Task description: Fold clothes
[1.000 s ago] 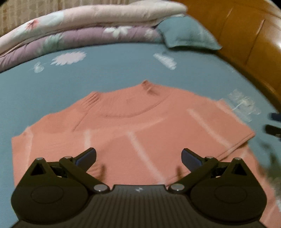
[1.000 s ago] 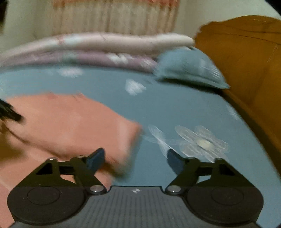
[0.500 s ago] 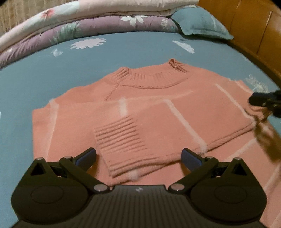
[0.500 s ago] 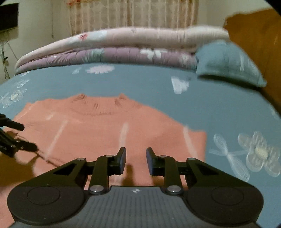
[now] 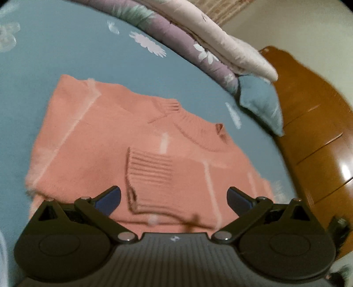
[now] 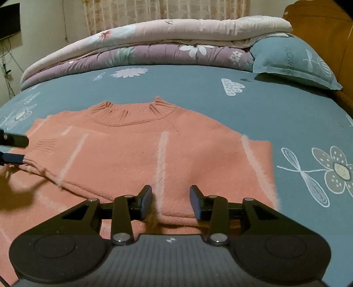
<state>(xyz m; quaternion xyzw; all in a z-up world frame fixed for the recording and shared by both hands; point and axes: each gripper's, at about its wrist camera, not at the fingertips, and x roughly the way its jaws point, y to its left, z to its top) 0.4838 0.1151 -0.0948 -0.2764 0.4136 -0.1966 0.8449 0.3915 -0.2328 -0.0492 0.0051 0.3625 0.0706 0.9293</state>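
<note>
I am working over a bed spread with a blue-grey cotton sheet printed with white flowers and clouds (image 6: 198, 92), and the salmon-pink knitted sweater with pale stripes (image 6: 136, 154) lies flat on it, ribbed collar toward the far side and both sleeves folded in across the chest. At the far edge of the bed sits a stack of folded quilts, mauve floral under pale pink (image 6: 154, 44), with a blue-grey pillow (image 6: 293, 61) beside them against the polished orange-brown wooden headboard (image 6: 326, 28). Behind are a cream lace curtain (image 6: 165, 8) and a plain pale wall. My right gripper (image 6: 171, 199) hovers over the folded sleeve's near edge, its jaws parting, with nothing pinched between them. My left gripper (image 5: 173, 196) is spread wide above the ribbed cuff (image 5: 150, 176) of the other sleeve, gripping nothing; in the right view only its two black fingertips (image 6: 15, 140) poke in at the left border. The left view is tilted and smeared, so the stripes blur, and the sweater's hem is hidden behind both gripper bodies.
</note>
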